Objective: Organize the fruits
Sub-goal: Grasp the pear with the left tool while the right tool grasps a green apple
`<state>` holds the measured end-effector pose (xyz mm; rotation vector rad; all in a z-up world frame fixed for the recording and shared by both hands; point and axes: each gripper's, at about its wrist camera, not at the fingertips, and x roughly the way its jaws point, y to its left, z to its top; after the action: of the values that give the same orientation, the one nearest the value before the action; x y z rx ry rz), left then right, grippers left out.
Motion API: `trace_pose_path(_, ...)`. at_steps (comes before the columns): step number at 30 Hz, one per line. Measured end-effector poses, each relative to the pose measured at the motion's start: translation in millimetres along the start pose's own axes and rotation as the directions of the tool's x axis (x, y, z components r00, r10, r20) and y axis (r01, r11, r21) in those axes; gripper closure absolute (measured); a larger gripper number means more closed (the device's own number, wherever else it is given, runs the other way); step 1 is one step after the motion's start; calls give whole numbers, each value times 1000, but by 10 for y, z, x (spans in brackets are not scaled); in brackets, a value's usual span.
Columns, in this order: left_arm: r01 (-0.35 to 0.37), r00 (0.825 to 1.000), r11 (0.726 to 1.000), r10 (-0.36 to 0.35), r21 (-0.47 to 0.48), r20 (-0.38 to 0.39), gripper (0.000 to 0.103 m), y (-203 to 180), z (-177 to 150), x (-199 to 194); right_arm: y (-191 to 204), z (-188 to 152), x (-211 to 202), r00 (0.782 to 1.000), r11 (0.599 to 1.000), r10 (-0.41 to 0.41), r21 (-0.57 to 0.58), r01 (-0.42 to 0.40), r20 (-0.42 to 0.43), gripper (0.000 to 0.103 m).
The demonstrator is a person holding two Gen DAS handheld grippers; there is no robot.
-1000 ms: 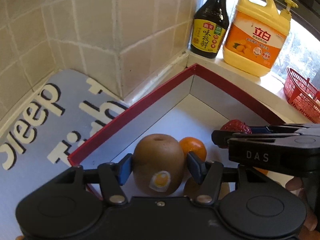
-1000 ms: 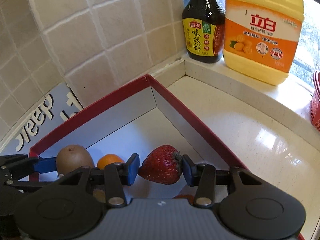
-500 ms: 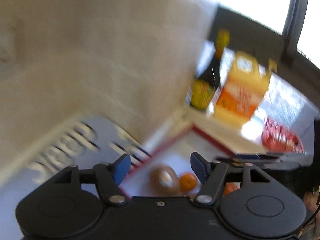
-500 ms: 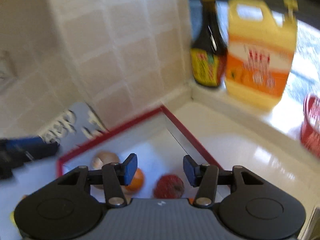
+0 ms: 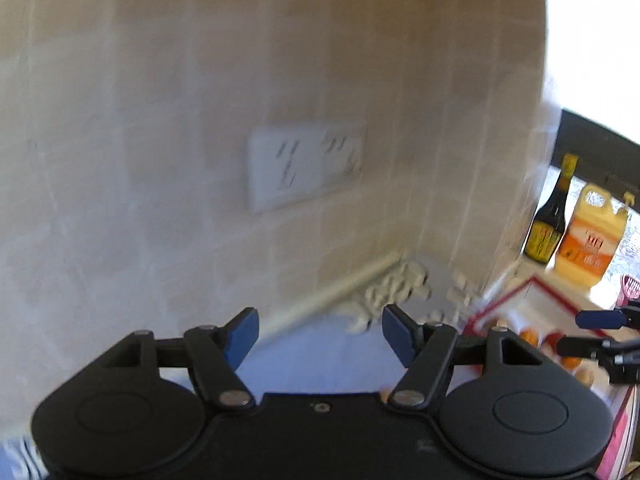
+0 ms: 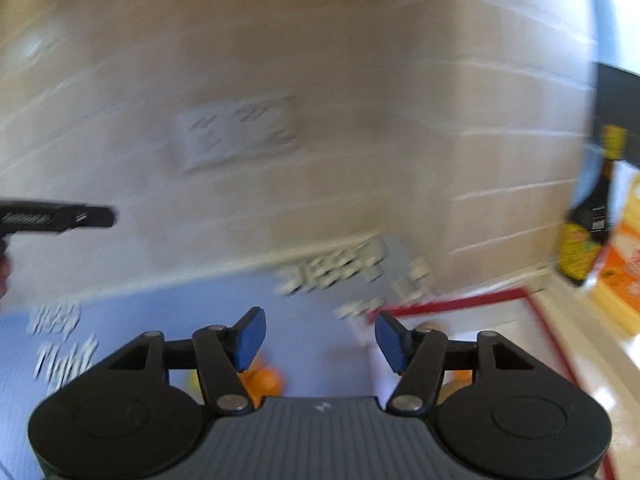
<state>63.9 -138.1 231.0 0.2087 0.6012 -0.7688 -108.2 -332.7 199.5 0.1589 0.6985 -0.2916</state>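
Observation:
My left gripper is open and empty, raised above the blue mat and facing the tiled wall. The red-rimmed tray lies far to its right, with an orange fruit and a red fruit blurred inside. My right gripper is open and empty, above the mat's edge beside the tray. An orange fruit lies on the mat under its left finger. Another orange shape shows behind its right finger. The right gripper also shows in the left wrist view.
A tiled wall with a white socket plate fills both views. A dark sauce bottle and a yellow detergent jug stand on the sill at the right. A red basket sits beyond them.
Both grippers opened, left the kiwi and the strawberry in the tray, and pulled up and back to the left. The views now tilt up at the wall.

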Motion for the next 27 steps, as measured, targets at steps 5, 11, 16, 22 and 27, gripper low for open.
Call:
trace_pose_path(5, 70, 984, 997, -74, -35, -164, 22, 159, -523, 333, 408, -373, 321, 992, 995, 25, -94, -37, -127, 40)
trace_pose_path(11, 125, 947, 991, -134, -49, -292, 22, 30, -985, 899, 538, -703, 651, 973, 996, -10, -94, -12, -232, 40)
trace_pose_path(16, 144, 929, 985, -169, -98, -330, 22, 37, -1141, 1239, 449, -860, 817, 966, 998, -9, -64, -8, -258, 40)
trace_pose_path(22, 202, 915, 967, -244, -157, -322, 22, 3, -1119, 1478, 358, -963, 1027, 957, 1000, 18, -4, -20, -288, 40)
trace_pose_path(27, 218, 901, 963, -262, -161, -346, 26, -86, -1146, 1602, 321, -984, 1121, 953, 999, 38, 16, -35, -300, 42)
